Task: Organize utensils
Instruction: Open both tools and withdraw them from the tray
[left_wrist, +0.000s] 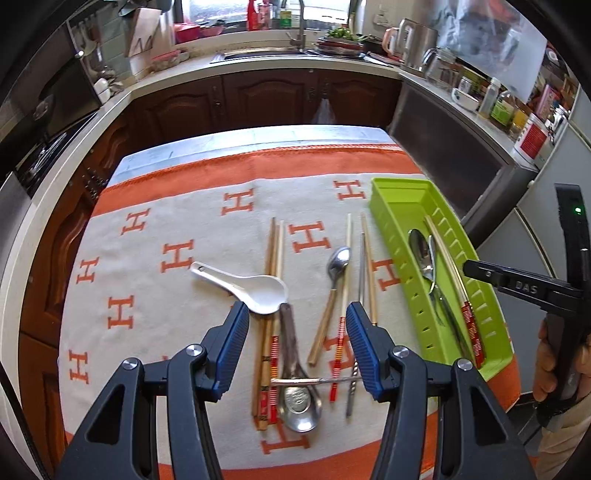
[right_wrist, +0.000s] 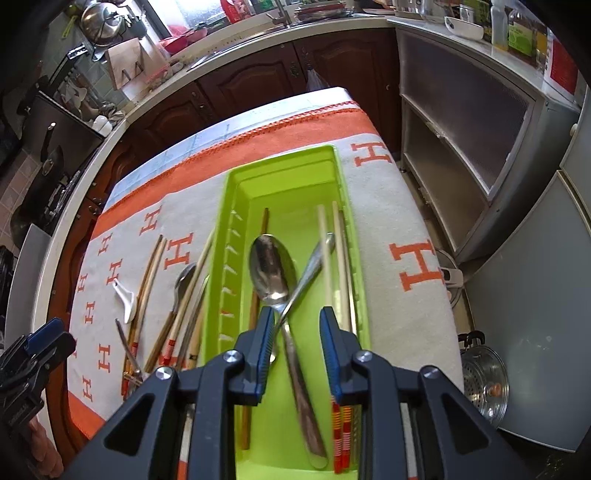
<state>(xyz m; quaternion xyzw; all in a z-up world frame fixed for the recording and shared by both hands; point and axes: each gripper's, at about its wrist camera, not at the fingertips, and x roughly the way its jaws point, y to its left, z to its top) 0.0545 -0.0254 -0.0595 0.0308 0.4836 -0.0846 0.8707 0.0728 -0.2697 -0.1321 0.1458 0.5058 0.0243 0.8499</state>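
Where steel spoons (right_wrist: 271, 267) cross, a slotted lime-green tray (right_wrist: 284, 177).

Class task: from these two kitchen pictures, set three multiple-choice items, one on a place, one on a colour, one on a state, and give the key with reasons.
1. Where does the white spoon lie?
A. in the tray
B. on the cloth
C. in the sink

2. What colour is the tray?
A. green
B. blue
C. red

3. How is the left claw?
A. shut on a chopstick
B. open, holding nothing
C. shut on a spoon

Key:
1 B, it rests on the patterned cloth, left of the tray.
2 A, its rim and walls are bright green.
3 B, its fingers stand wide apart above the utensils, gripping none.
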